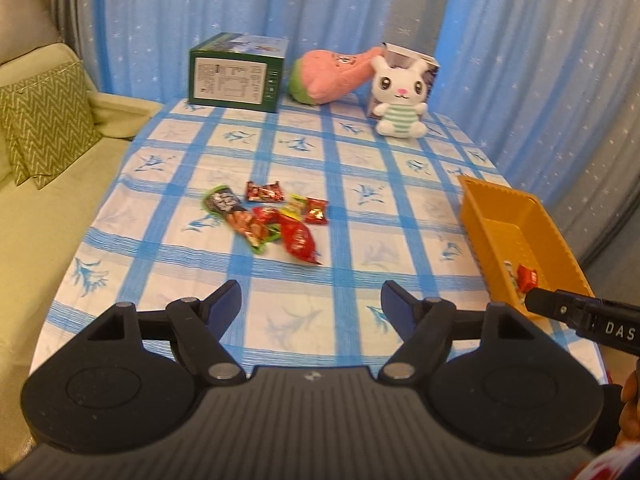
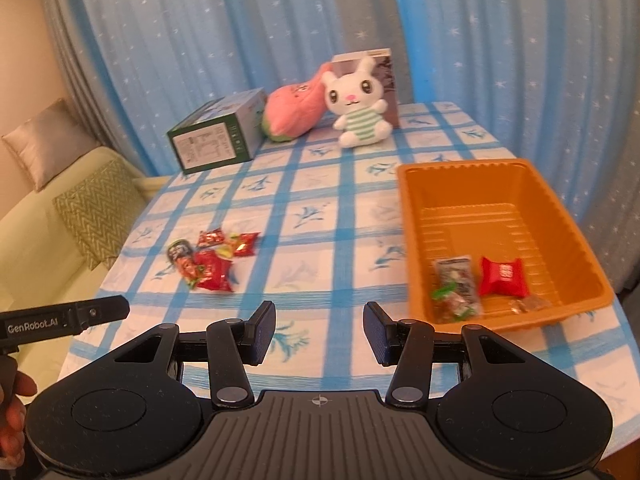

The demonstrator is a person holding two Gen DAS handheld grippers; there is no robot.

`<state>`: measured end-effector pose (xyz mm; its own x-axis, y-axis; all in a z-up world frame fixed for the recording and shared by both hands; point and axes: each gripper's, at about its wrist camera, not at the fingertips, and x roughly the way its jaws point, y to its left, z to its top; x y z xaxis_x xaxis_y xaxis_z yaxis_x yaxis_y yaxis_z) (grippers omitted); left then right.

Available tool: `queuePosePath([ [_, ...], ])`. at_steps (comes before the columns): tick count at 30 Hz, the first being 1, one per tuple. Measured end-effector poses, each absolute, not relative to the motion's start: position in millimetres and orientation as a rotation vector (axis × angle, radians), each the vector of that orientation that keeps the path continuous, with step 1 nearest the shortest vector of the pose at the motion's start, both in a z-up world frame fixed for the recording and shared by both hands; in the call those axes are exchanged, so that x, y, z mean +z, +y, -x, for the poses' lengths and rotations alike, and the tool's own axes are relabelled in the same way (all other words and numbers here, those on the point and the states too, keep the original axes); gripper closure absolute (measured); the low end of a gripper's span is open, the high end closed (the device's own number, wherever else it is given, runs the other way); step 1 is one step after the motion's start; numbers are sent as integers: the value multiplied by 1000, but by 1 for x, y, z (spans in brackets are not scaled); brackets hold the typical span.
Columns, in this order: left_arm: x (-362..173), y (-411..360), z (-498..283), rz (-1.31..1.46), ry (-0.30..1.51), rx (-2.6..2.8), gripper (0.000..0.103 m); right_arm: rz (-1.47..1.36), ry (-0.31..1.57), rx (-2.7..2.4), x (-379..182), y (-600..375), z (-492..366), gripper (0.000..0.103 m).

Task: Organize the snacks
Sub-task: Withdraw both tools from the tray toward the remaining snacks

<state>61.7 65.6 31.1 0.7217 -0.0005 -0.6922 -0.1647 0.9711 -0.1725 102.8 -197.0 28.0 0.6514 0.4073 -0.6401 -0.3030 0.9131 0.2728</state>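
Orange tray sits on counter w/ few snacks inside, just right of right claw, snack pile well left of tray, ahead of left claw; both claws apart, empty; wrapper print unreadable.

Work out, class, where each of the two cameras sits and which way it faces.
Left wrist: rides on the left gripper, facing across the table to the snack pile; own open fingers, right gripper's tip and a hand show.
Right wrist: rides on the right gripper, facing the orange tray; own open fingers, left gripper's tip and a hand show.
Shared: pile, tray, green box, bunny toy, blue curtain.
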Motion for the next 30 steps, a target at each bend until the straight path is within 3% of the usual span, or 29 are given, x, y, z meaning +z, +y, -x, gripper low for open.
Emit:
queuePosePath([
  [18, 24, 126, -87, 239, 772, 156, 28, -85, 785, 515, 9, -120, -142, 54],
  [30, -11, 164, -138, 281, 802, 198, 28, -113, 853, 601, -34, -68, -202, 54],
])
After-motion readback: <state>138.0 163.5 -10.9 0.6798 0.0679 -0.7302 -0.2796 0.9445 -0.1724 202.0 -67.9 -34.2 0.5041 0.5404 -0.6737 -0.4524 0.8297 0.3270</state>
